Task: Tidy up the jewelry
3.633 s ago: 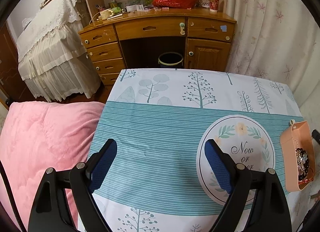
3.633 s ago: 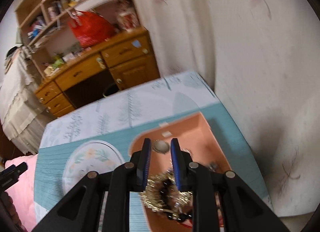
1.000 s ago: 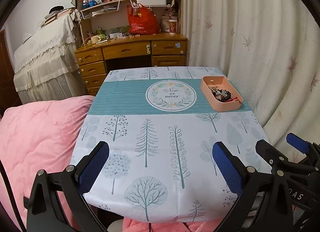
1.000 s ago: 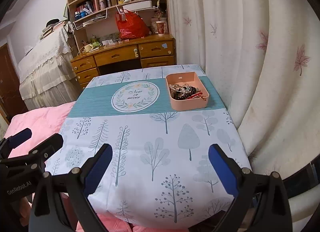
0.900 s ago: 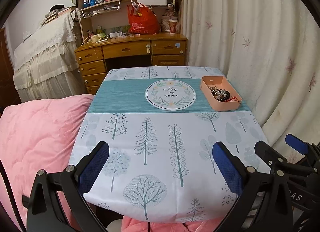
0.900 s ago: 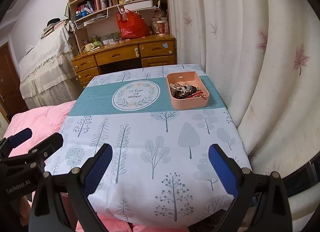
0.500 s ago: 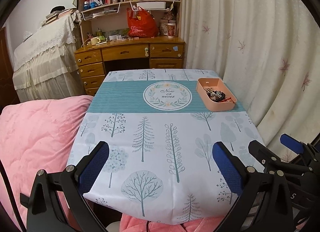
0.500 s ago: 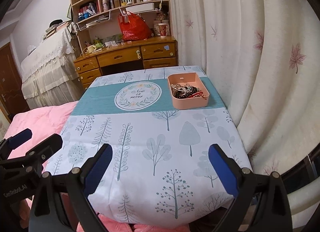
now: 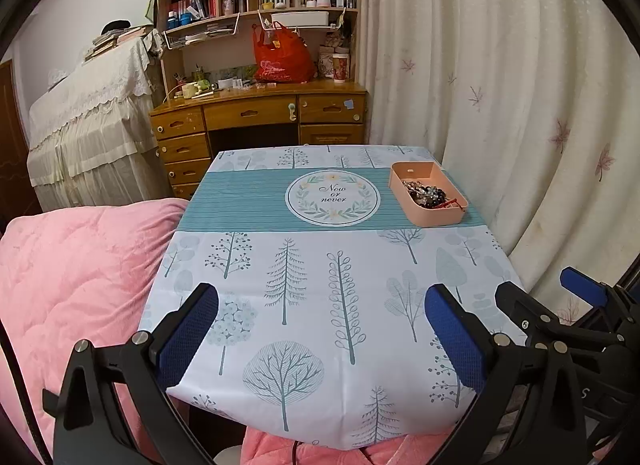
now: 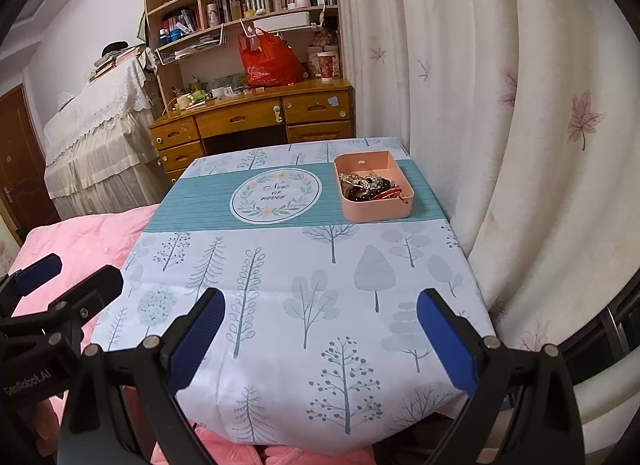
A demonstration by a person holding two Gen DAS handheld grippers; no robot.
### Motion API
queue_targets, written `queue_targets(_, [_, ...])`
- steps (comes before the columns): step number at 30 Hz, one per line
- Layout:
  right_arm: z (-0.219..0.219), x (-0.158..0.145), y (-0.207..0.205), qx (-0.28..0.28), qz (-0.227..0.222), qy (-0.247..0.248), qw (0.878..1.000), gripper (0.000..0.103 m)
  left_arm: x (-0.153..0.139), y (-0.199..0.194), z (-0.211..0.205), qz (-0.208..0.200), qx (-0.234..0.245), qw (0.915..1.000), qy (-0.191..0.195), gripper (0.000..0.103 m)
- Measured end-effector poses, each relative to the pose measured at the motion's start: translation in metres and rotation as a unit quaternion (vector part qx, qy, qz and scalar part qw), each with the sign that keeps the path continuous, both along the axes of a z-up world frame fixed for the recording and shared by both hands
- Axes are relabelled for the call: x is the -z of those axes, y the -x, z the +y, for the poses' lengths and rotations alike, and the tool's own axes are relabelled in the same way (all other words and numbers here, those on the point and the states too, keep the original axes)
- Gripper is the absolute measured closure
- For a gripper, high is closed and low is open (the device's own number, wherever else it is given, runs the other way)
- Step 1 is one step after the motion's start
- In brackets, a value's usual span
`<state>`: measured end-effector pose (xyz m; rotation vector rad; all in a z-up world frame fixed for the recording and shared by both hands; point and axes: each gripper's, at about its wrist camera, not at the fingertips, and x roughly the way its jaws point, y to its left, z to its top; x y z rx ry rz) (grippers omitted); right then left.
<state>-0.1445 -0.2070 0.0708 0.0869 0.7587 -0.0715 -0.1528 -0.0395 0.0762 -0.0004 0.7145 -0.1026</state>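
A bedroom: wooden desk and bookshelf [image 9: 256, 5] at the back, a red plastic bag [image 9: 282, 55] on the desk top, pale leaf-print curtain [image 9: 500, 85] down the right side, pink quilt [image 9: 72, 273] on the left. Front and centre, a square table under a white-and-teal tree-print tablecloth [image 9: 304, 285] with a round "Now or never" wreath emblem [image 9: 332, 197] on its teal band.

Over on the far right of that band sits the shallow peach plastic tray [image 9: 434, 217], and inside it the tangled heap of jewelry [image 9: 426, 193], beads, shiny metal bits and a red strand, piled toward the near half. Nothing else of the kind shows loose on the cloth, so the sorting looks about done.

Both tools hang back off the near table edge, well apart from the tray. The left gripper [image 9: 320, 333] has its blue-padded fingers spread wide with nothing between them. Same story for the right gripper [image 10: 320, 329]: fingers spread wide, nothing held.

How would that pile handle? Light, limp and snaggy, I'd judge; chains and bead strands likely drape and drag their neighbours along when lifted. Best to pinch one strand at its upper loop and lift slowly. The tray itself looks stiff and light, with smooth walls that could slip; take it by clamping a side wall at the rim [image 10: 378, 218].
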Motion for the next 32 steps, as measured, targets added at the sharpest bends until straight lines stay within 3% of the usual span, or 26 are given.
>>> queue_targets(32, [-0.0037, -0.0036, 0.0022, 0.001, -0.001, 0.001, 1.0, 0.006, 0.0016, 0.0026, -0.0018, 0.002, 0.009, 1.0, -0.001, 0.001])
